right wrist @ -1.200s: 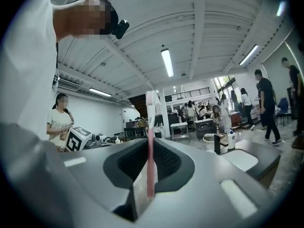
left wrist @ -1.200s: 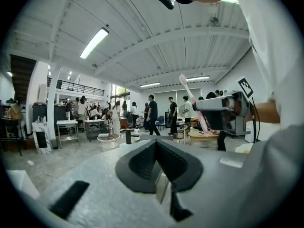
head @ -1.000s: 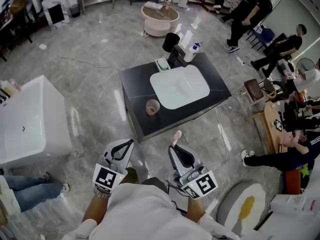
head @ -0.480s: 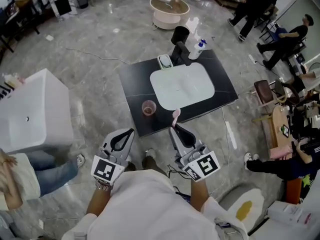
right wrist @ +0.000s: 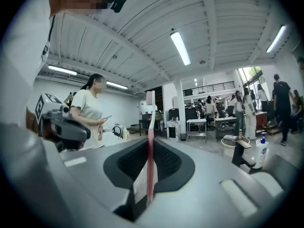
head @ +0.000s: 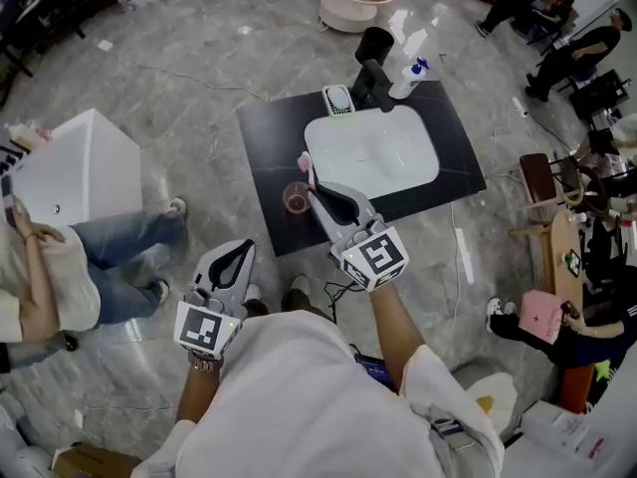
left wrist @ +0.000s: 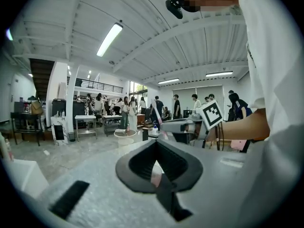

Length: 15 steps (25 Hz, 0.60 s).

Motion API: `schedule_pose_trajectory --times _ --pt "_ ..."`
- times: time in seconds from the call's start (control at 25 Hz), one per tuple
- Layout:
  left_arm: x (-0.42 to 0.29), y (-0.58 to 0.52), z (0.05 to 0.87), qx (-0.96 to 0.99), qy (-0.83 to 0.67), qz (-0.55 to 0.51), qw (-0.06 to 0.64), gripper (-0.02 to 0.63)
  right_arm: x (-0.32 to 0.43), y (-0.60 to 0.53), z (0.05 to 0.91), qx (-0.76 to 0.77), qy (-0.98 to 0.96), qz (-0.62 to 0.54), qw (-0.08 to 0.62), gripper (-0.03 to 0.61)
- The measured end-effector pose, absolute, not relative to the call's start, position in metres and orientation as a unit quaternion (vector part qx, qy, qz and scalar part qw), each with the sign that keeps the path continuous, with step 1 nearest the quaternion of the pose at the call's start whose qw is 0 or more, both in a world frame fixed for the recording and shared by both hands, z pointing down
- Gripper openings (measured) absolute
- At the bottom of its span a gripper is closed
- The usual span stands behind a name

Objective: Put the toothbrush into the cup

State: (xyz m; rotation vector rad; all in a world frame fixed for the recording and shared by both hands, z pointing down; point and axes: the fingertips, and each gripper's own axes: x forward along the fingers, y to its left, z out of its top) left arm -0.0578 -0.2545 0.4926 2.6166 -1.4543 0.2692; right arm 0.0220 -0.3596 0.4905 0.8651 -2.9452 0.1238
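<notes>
1. Reaching forward since the earlier frames, the right hand-held gripper [head: 320, 197] has travelled from short of the table's near edge to over the black table [head: 269, 157]. The left hand-held gripper [head: 242, 254] has stayed low by the person's body.
2. The right hand-held gripper is clenched on the pink toothbrush [head: 306, 164]. The right gripper view shows the handle pinched between its jaws, with the brush running straight out along them.
3. Held by its lower handle, the brush leaves a long free end ahead of the jaw tips, probably so that this end can enter the cup first.
4. The translucent pink cup [head: 296, 199] stands upright on the table, just beside the right jaw tips on their left. The brush head lies just past it, and its height over the cup cannot be judged.
5. The left hand-held gripper has its jaws together on nothing. It hangs well behind the right one and takes no part in this step.
6. The white basin [head: 373, 152] lies to the right of the right jaws.
7. The step in hand looks like lining up. The brush must tip down toward the cup mouth before the jaws let go.
</notes>
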Motion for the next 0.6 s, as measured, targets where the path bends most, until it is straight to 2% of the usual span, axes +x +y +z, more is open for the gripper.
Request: schedule_pose_trajectory --times 0.24,0.6 --pt "-0.080 -0.260 0.496 0.845 -0.522 0.093 0.071 -0.002 -0.022 -0.384 0.578 0.195 -0.968 -0.033 0.154 0.046" --pt "-0.094 -0.266 0.496 0.824 -0.553 0.092 0.088 -0.002 -0.043 -0.397 0.651 0.161 -0.962 -0.021 0.218 0.046"
